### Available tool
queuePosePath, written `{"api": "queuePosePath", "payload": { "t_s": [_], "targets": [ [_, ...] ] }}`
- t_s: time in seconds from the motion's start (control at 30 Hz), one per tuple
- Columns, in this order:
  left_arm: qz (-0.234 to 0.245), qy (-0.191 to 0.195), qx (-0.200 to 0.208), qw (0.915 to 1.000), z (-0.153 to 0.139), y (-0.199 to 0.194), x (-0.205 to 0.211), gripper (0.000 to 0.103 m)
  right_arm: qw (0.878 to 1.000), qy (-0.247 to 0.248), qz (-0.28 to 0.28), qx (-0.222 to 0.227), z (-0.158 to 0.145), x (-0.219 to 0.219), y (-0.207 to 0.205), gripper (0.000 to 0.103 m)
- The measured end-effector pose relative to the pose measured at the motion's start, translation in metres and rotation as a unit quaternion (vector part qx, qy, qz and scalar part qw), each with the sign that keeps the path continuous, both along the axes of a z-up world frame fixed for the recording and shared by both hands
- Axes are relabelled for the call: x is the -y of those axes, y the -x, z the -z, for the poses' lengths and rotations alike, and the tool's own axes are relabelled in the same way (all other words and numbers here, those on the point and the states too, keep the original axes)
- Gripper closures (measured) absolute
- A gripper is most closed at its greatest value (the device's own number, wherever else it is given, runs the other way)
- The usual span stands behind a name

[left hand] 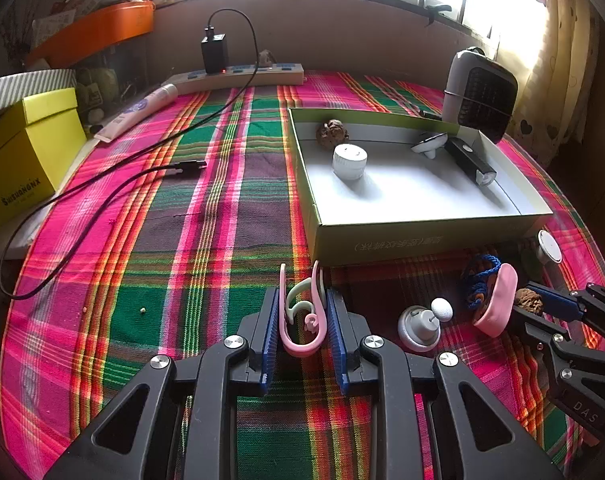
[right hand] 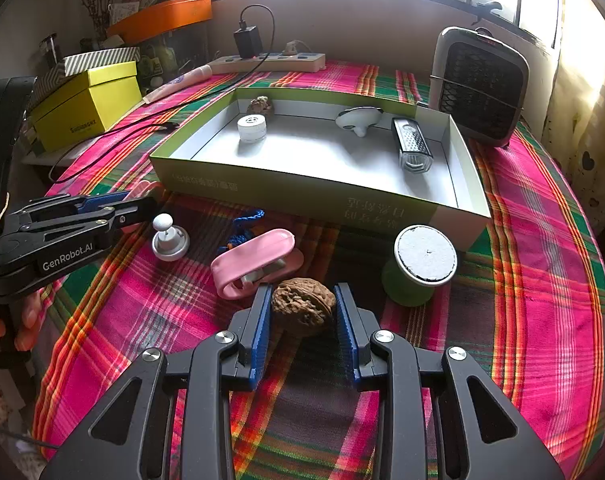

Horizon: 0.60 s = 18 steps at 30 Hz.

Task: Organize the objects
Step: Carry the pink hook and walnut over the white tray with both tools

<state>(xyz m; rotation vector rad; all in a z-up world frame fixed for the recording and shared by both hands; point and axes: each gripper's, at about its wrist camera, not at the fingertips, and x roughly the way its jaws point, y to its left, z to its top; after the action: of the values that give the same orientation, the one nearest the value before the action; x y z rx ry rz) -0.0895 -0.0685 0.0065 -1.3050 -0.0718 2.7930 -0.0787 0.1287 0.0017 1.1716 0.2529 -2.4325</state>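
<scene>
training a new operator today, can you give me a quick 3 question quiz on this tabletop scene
1. True or false: the left gripper has its fingers either side of a walnut.
2. Which of these lies inside the green tray? A) green spool B) black flashlight C) pink case
3. Fill in: the right gripper brackets the ____.

Key:
1. False; it brackets the pink clip.
2. B; the black flashlight is in the tray, while the green spool and pink case sit on the plaid tablecloth.
3. walnut
</scene>
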Motion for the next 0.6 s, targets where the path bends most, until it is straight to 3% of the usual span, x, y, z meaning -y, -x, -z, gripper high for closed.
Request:
{"api": "queuePosePath", "payload": {
  "t_s": [0.6],
  "targets": [
    [-0.001,0.003,0.0,1.0,0.0001,0.0002,-0.0011,0.082,1.0,0.0,-0.001,0.0,-0.0005,-0.0012,-0.0009,0.071]
  ]
}}
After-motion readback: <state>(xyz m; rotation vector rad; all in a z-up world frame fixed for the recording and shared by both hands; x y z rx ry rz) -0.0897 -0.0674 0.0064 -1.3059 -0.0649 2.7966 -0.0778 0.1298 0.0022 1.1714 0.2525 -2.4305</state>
